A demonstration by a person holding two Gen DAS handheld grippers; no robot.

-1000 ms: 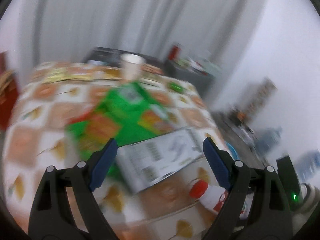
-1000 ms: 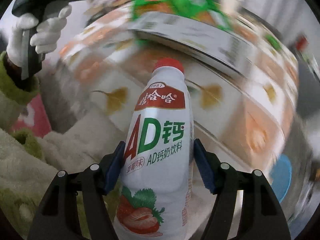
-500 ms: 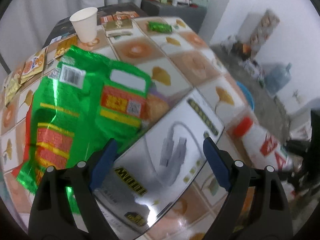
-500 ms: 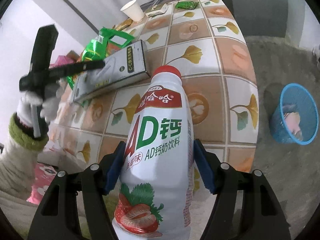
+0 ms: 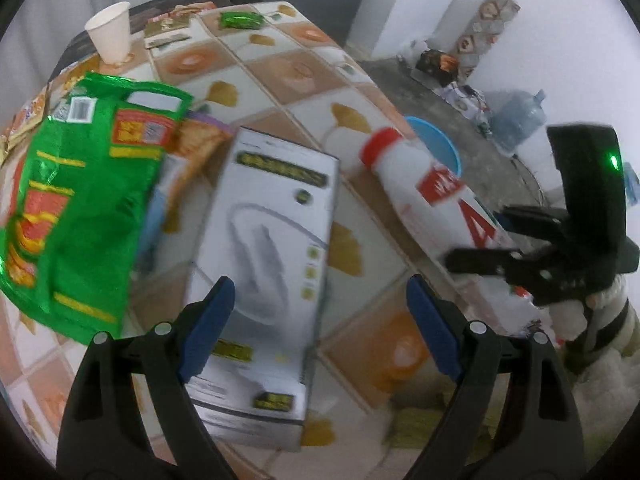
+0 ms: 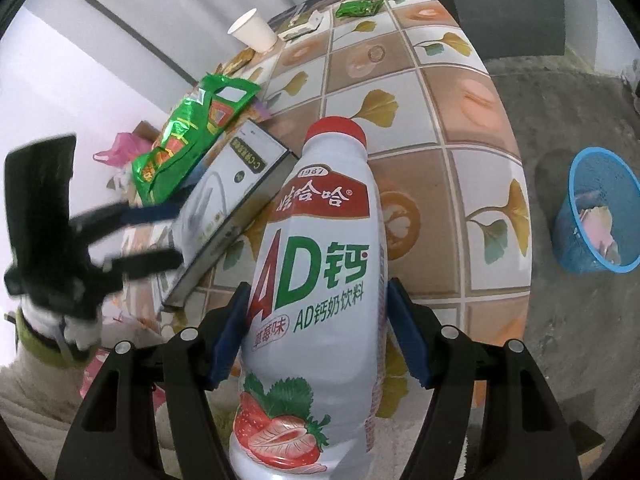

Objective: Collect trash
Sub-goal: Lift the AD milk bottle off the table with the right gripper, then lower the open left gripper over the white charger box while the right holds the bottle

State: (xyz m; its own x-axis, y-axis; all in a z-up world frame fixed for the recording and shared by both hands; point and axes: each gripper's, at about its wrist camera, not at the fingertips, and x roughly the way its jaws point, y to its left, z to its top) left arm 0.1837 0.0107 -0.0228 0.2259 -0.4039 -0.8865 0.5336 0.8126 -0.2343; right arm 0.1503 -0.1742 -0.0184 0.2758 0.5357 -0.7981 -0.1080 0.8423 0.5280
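My right gripper (image 6: 318, 330) is shut on a white AD milk bottle (image 6: 316, 280) with a red cap, held above the table's near edge; the bottle also shows in the left wrist view (image 5: 424, 192). My left gripper (image 5: 320, 324) is open, its fingers on either side of the near end of a white product box (image 5: 268, 264) lying on the tiled table (image 5: 280, 68). The box shows in the right wrist view (image 6: 228, 216) too. A green snack bag (image 5: 80, 184) lies left of the box.
A blue waste basket (image 6: 600, 220) with some trash stands on the floor right of the table. A paper cup (image 5: 110, 32), a small green wrapper (image 5: 240, 20) and other packets lie at the table's far end. A cabinet and clutter stand beyond.
My left gripper has moved nearer to the white box, which now lies lengthwise between its fingers. My right gripper still holds the bottle, and it now appears closer to the left gripper.
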